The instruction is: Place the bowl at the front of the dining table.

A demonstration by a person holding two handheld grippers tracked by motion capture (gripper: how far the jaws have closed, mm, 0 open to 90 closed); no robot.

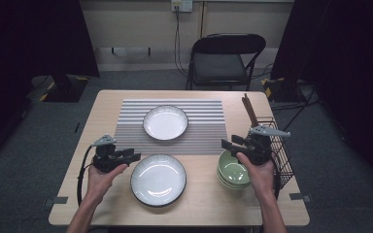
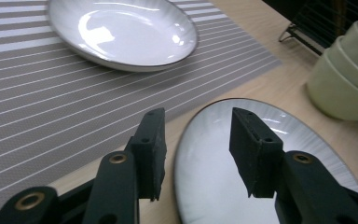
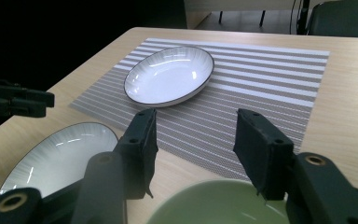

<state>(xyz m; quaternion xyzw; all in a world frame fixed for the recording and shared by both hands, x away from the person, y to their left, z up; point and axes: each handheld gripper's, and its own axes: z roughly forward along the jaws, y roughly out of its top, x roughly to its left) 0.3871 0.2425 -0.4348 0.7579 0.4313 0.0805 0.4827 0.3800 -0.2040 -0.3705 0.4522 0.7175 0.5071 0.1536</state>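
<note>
While one plate (image 1: pixel 165 122) sits on the mat (image 1: pixel 209 138), both grippers, left (image 1: pixel 132 156) and right (image 1: pixel 227 144), hover open; the six-o'clock plate (image 1: pixel 158 179) and bowls (image 1: pixel 232 174) await placing.

On the tabletop (image 1: pixel 199 206) we find a placemat (image 1: pixel 209 127) across the far middle, with the far plate (image 1: pixel 165 122) lying on it. The near plate (image 1: pixel 158 179) sits in front of the placemat, directly on the tabletop. To its right we see the stack of bowls (image 1: pixel 232 172), nested one in another, and right of that the wire rack (image 1: pixel 280 155) at the edge, with chopsticks (image 1: pixel 249 109) at its far end. Behind the tabletop stands a chair (image 1: pixel 223 60).
</note>
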